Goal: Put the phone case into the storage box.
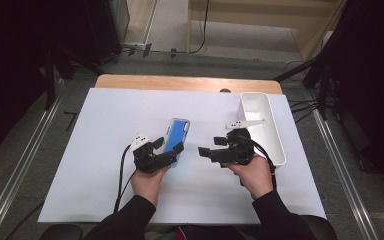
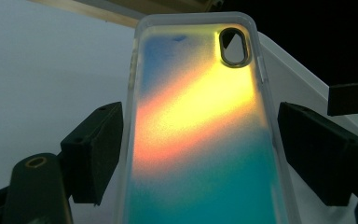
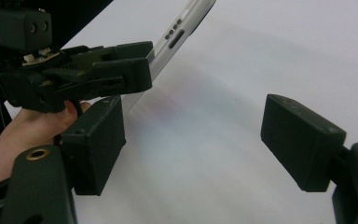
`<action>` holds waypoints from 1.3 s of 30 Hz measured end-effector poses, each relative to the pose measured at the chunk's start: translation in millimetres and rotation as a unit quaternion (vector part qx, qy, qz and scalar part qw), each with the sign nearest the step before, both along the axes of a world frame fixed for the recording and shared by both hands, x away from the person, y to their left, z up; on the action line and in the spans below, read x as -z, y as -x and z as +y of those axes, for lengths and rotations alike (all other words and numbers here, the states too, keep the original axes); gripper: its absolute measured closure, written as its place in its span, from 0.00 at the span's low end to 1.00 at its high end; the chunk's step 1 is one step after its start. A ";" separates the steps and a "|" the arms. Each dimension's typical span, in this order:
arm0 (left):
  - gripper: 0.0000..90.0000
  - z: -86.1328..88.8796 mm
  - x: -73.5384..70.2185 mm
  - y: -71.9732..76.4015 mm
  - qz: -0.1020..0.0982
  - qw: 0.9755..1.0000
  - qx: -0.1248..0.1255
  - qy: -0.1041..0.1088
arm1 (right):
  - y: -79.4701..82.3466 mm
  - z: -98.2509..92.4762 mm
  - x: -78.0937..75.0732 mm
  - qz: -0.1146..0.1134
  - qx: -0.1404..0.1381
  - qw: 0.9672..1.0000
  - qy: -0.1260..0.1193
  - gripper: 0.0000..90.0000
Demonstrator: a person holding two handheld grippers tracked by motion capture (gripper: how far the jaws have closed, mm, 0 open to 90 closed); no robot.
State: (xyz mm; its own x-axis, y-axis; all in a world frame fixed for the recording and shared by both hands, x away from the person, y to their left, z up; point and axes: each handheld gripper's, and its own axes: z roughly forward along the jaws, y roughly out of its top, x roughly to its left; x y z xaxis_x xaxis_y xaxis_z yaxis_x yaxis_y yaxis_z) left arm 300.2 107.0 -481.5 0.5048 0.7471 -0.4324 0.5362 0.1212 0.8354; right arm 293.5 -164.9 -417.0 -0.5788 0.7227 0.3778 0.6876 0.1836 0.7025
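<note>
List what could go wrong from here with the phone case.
1. In the left gripper view the left tool straddles the phone case with a gap at each pad, so it may slip or tip if lifted now.
2. The right tool points at the case with open jaws; moving in could knock it or hit the left tool.

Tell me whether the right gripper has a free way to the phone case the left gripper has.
Probably yes. The right gripper is open and empty, pointing toward the phone case between the left gripper's jaws, with bare white table between them.
</note>
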 end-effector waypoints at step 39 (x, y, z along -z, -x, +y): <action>0.19 -5.3 5.1 4.3 -0.008 1.000 0.008 -0.013 | -46.4 20.4 -7.5 0.046 0.028 0.998 -0.020 0.23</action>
